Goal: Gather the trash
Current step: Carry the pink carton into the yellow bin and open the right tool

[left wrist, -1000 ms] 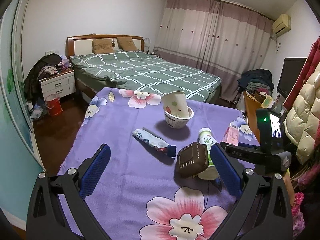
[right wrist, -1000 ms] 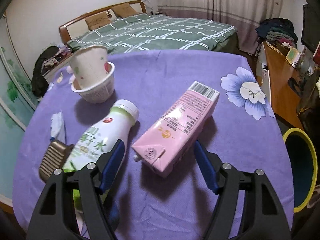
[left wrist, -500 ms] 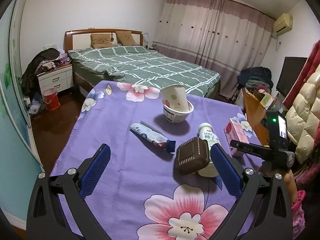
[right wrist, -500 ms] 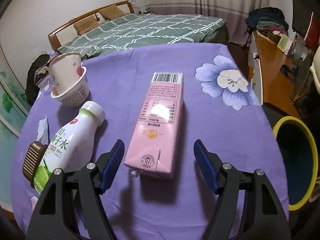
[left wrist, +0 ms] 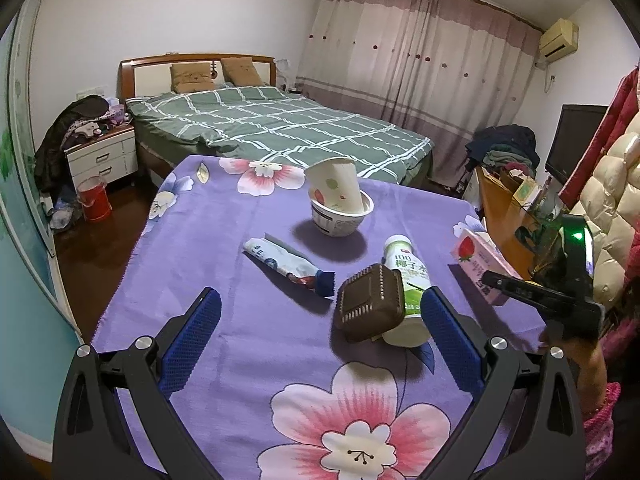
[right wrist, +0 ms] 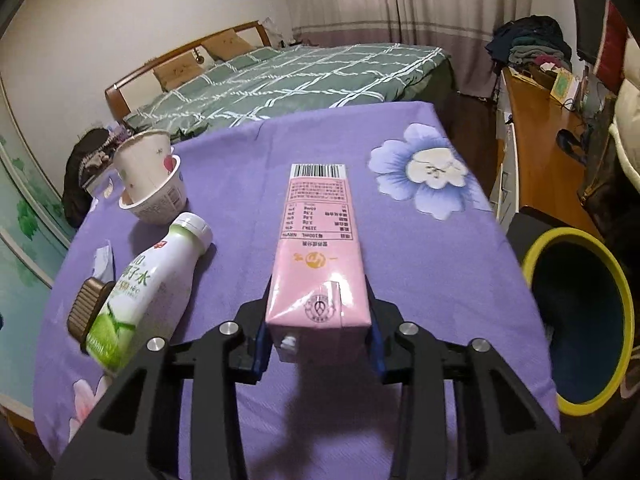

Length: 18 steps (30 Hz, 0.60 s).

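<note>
The right gripper [right wrist: 318, 346] has its blue-padded fingers [right wrist: 259, 350] clenched on the spout end of a pink rectangular milk carton [right wrist: 318, 258], which points away along the purple floral-cloth surface [right wrist: 420, 280], barcode end farthest. At the surface's right edge stands a round yellow-rimmed bin [right wrist: 580, 320] with a dark blue inside; what it holds cannot be made out. A white paper cup [left wrist: 335, 188] leans inside a white printed paper bowl [left wrist: 340, 220] towards the far side. Nearer lie a white-and-green plastic drink bottle [left wrist: 406, 280] on its side, a brown ridged plastic square tub [left wrist: 370, 306] resting against it, and a crumpled white-and-blue snack wrapper [left wrist: 288, 266]. The left gripper [left wrist: 320, 340] hovers over the cloth with its fingers [left wrist: 192, 340] spread wide, holding nothing.
</note>
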Each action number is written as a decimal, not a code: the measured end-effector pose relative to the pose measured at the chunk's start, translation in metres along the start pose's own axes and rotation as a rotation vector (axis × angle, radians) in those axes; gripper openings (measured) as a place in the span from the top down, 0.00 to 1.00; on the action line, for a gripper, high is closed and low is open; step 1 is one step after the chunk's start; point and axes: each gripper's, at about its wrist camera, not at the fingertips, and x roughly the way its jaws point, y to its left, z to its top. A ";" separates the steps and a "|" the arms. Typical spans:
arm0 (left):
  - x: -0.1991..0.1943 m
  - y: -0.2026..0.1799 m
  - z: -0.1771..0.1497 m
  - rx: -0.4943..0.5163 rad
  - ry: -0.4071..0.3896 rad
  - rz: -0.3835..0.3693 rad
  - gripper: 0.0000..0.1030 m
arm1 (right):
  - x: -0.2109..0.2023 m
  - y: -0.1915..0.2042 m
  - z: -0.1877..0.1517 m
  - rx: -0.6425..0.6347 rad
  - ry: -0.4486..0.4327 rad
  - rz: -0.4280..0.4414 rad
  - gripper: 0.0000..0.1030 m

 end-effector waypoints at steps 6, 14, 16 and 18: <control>0.005 -0.011 -0.002 0.023 0.016 -0.016 0.05 | -0.030 -0.037 -0.010 0.043 -0.034 -0.025 0.65; 0.010 -0.027 -0.005 0.053 0.028 -0.036 0.05 | -0.067 -0.118 -0.025 0.145 -0.071 -0.170 0.65; 0.012 -0.031 -0.006 0.058 0.032 -0.042 0.05 | -0.070 -0.142 -0.030 0.187 -0.068 -0.217 0.65; 0.013 -0.036 -0.006 0.067 0.035 -0.047 0.05 | -0.070 -0.162 -0.036 0.222 -0.062 -0.254 0.65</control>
